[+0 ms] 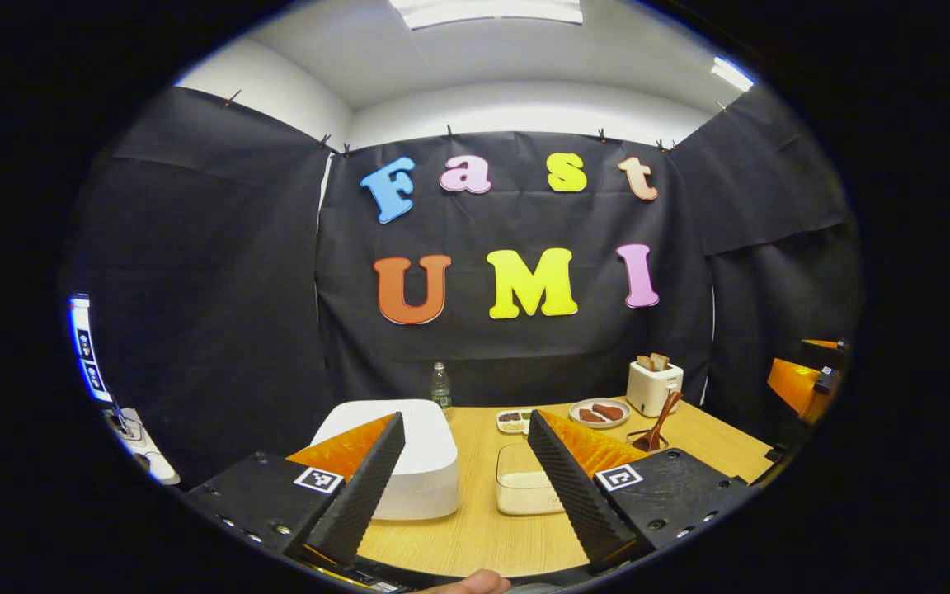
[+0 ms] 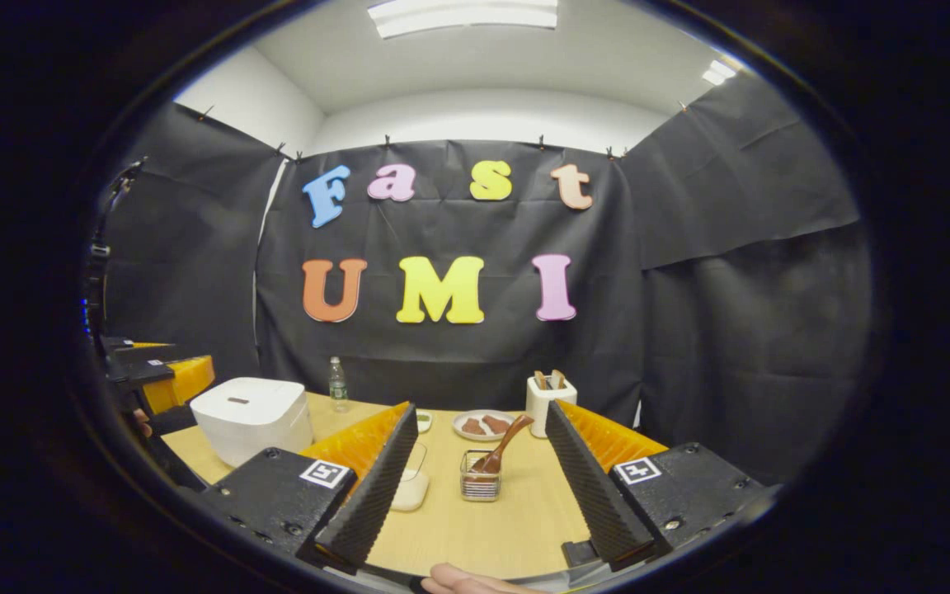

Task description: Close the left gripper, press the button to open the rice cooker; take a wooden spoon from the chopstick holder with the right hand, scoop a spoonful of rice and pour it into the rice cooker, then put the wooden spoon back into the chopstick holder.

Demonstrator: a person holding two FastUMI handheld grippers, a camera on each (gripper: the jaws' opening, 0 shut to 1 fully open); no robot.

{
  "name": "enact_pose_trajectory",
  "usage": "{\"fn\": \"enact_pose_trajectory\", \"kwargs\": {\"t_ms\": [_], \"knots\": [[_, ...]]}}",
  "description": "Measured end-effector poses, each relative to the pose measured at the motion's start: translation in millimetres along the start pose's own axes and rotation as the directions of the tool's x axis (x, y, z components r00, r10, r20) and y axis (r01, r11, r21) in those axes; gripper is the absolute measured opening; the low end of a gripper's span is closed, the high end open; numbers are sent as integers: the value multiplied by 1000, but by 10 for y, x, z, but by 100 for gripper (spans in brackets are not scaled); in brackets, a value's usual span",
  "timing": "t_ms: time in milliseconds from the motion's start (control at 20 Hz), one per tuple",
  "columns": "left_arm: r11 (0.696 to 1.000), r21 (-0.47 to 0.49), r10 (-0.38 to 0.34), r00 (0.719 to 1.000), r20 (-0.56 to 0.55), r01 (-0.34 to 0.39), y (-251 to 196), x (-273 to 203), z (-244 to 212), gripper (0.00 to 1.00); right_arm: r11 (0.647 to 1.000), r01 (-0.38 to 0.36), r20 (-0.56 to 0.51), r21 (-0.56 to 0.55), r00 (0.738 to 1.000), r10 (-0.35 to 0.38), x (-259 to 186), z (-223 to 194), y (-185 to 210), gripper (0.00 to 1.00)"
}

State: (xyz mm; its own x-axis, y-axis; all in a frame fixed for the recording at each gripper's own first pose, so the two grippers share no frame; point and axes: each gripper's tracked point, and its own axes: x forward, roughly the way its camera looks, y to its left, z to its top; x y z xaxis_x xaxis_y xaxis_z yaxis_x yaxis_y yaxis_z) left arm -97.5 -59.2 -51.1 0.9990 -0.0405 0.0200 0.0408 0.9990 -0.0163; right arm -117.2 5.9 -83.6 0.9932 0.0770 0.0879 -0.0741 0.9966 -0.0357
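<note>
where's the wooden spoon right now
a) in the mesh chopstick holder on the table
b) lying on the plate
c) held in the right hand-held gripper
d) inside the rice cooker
a: the wooden spoon stands tilted in the chopstick holder on the table, ahead of the open right hand-held gripper, which holds nothing.

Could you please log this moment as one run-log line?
left hand-held gripper: open | right hand-held gripper: open | rice cooker: lid shut | wooden spoon: in chopstick holder

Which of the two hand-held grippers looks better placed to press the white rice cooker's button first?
Left gripper: the closed white rice cooker sits just ahead of its fingers, though they must shut first. The right gripper faces the wire chopstick holder.
</note>
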Motion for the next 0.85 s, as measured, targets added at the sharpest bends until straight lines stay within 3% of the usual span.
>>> {"fn": "enact_pose_trajectory", "kwargs": {"t_ms": [150, 250, 400, 500, 800, 850], "knots": [[1000, -29, -2, 999, 33, 3, 67, -114, 137, 95, 999, 31, 7, -7, 999, -31, -19, 92, -71, 96], [999, -46, -15, 999, 41, 16, 62, -138, 177, 95, 999, 38, 17, -7, 999, -38, -46, 169, -69, 100], [999, -43, -10, 999, 45, 12, 105, -179, 213, 96, 999, 41, 26, -11, 999, -41, -75, 252, -59, 96], [999, -44, -5, 999, 48, 7, 124, -200, 238, 95, 999, 45, 30, -12, 999, -45, -82, 291, -58, 100], [998, -55, -1, 999, 52, 4, 171, -202, 256, 96, 999, 40, 55, -10, 998, -40, -149, 406, -24, 96], [998, -54, -4, 999, 50, 7, 154, -189, 237, 95, 999, 39, 57, -12, 998, -38, -154, 400, -12, 100]]}}
